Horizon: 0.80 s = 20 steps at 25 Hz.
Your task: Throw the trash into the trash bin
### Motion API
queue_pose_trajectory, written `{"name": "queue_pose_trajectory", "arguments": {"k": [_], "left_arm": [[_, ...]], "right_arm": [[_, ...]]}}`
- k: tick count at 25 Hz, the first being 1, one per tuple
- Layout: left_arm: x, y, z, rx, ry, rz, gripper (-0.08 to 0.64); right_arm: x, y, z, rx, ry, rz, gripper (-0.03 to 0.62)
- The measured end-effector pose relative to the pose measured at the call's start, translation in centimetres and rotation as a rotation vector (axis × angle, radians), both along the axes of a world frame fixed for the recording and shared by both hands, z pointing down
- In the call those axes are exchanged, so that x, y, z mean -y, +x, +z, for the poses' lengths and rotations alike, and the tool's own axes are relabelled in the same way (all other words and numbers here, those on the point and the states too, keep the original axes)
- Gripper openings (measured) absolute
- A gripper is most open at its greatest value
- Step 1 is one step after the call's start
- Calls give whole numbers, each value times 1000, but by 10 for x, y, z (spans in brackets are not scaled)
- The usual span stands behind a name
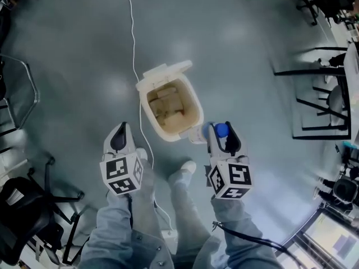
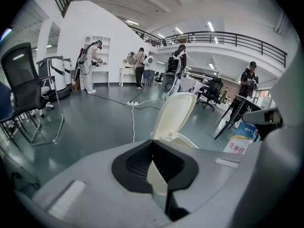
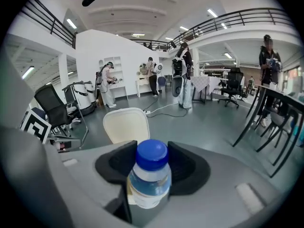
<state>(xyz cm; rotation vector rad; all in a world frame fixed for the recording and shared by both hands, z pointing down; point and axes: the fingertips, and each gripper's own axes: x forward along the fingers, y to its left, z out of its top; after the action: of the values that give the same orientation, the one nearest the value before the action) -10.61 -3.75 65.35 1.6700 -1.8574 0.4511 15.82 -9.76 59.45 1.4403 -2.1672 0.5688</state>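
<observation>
A cream trash bin (image 1: 189, 126) stands open on the grey floor, its lid (image 1: 165, 73) tipped back and pale trash inside. My right gripper (image 1: 220, 134) is shut on a clear plastic bottle (image 1: 222, 129) with a blue cap, just right of the bin's near rim. In the right gripper view the bottle (image 3: 149, 175) stands between the black pads (image 3: 190, 167), with the lid (image 3: 126, 125) behind. My left gripper (image 1: 119, 140) hangs to the left of the bin and nearer me, shut and empty. Its own view shows its jaws (image 2: 152, 144) met, the lid (image 2: 178, 113) and the bottle (image 2: 241, 139).
A white cable (image 1: 133, 38) runs across the floor to the bin's left. Black chairs (image 1: 22, 206) stand at the left, dark table legs (image 1: 320, 94) at the right. The person's legs and shoe (image 1: 185, 170) are between the grippers. Several people stand far off.
</observation>
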Motion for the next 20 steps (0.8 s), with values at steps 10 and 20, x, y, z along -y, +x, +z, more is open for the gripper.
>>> {"name": "queue_pose_trajectory", "arguments": {"k": [10, 20], "left_arm": [[-14, -75, 17, 6, -17, -69, 9], [0, -100, 35, 6, -48, -53, 9]], "right_arm": [[13, -84, 23, -24, -16, -100, 202], [49, -112, 87, -65, -79, -105, 202]]}}
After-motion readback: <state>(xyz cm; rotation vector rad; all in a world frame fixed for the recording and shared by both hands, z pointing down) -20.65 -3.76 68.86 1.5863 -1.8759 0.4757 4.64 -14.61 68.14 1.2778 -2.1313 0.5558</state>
